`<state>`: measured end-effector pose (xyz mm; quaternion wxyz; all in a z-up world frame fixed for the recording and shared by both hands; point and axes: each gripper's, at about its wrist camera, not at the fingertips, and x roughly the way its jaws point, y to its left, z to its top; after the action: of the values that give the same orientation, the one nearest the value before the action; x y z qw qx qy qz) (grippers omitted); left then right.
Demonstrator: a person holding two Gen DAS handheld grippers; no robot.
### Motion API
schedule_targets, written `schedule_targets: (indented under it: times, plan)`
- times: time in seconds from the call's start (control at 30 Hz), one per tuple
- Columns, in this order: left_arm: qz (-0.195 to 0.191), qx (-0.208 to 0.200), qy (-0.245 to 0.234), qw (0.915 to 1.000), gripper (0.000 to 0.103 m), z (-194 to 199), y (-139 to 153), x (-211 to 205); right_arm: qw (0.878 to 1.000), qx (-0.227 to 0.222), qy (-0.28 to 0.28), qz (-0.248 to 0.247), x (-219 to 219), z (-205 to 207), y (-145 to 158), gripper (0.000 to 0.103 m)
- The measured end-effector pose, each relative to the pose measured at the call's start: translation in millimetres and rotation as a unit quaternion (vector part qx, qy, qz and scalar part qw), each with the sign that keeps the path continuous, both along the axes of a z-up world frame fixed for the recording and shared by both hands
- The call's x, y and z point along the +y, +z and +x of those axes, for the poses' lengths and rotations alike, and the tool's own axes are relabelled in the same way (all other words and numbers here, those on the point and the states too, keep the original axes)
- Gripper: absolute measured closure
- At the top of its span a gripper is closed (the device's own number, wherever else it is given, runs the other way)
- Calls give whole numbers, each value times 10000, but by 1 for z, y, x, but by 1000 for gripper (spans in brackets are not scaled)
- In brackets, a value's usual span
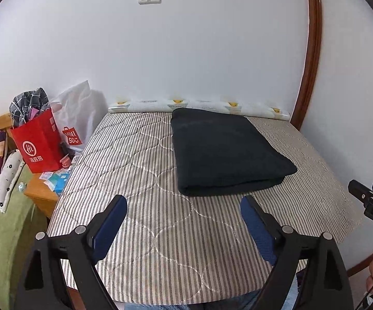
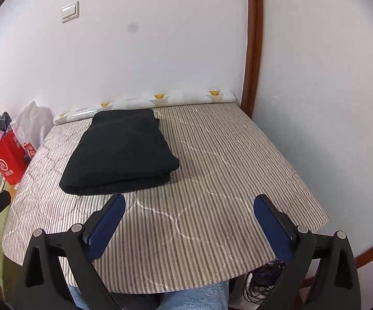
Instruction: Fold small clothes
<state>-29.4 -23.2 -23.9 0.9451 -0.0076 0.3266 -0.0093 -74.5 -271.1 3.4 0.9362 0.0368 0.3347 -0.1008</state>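
Left wrist view: folded dark garment [image 1: 225, 152] lies just beyond both spread, empty tongs [image 1: 183, 213] [image 2: 189, 213].

Folded dark garment on the striped surface

The dark garment [image 1: 227, 152] [image 2: 120, 151] is black or a very deep green, thick and plain, folded into a neat rectangular stack of several layers. It lies flat on the striped quilted cover [image 1: 139, 170] [image 2: 212, 170], toward the far side, its far edge close to the patterned roll along the wall. The rounded fold faces the near side, and the layered edges show at the near right corner. Nothing touches it.
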Motion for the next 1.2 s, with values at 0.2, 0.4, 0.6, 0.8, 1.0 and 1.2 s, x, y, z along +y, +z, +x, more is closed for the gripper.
schedule_targets:
  times: [0.2, 0.4, 0.6, 0.8, 1.0, 1.2]
  plan:
    - [22, -2, -31, 10000, 14, -2, 1, -3, 10000, -22, -13, 62, -2, -2, 0, 5]
    - [18, 20, -56, 10000, 14, -3, 1, -6, 10000, -8, 14, 20, 0, -2, 0, 5]
    - [17, 23, -75, 10000, 14, -3, 2, -6, 10000, 19, 41, 12, 1, -1, -1, 5]
    - [2, 23, -69, 10000, 14, -4, 2, -6, 10000, 30, 58, -6, 2, -1, -2, 5]
    - [-3, 17, -69, 10000, 14, -5, 2, -6, 10000, 23, 82, -20, 1, -1, -3, 5]
    - [-41, 22, -46, 10000, 14, -5, 2, -4, 10000, 16, 89, -28, 2, -2, -3, 5]
